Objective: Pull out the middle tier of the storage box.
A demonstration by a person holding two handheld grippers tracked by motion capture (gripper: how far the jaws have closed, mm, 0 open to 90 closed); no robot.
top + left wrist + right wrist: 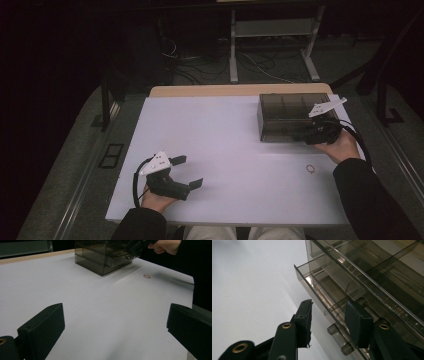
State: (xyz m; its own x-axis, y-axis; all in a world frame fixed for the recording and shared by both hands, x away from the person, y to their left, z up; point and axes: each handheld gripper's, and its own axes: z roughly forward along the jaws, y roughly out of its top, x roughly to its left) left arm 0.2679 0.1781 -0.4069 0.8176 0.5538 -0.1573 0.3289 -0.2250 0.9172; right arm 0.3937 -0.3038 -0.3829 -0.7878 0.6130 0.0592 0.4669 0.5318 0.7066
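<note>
Right claw (328, 322) part-spread around the drawer handle (338, 338) of the smoky box (287, 117) (pads not clearly pressing); left claw (189, 171) spread wide over bare tabletop (225, 150).

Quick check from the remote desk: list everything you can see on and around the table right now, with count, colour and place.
drawer box: one, smoky clear plastic, far right of the table; a lower drawer stands slightly pulled out
drawer knob: one, clear, on the drawer front, between the right gripper's jaws, not yet pinched
ring: one, small, reddish, on the table near the right forearm
table: one, white top with a wooden far edge
shelf frame: one, white, on the floor behind the table
cables: several, dark and white, on the floor behind
left gripper: black, jaws wide open, near left of the table
right gripper: black, at the drawer front
</note>
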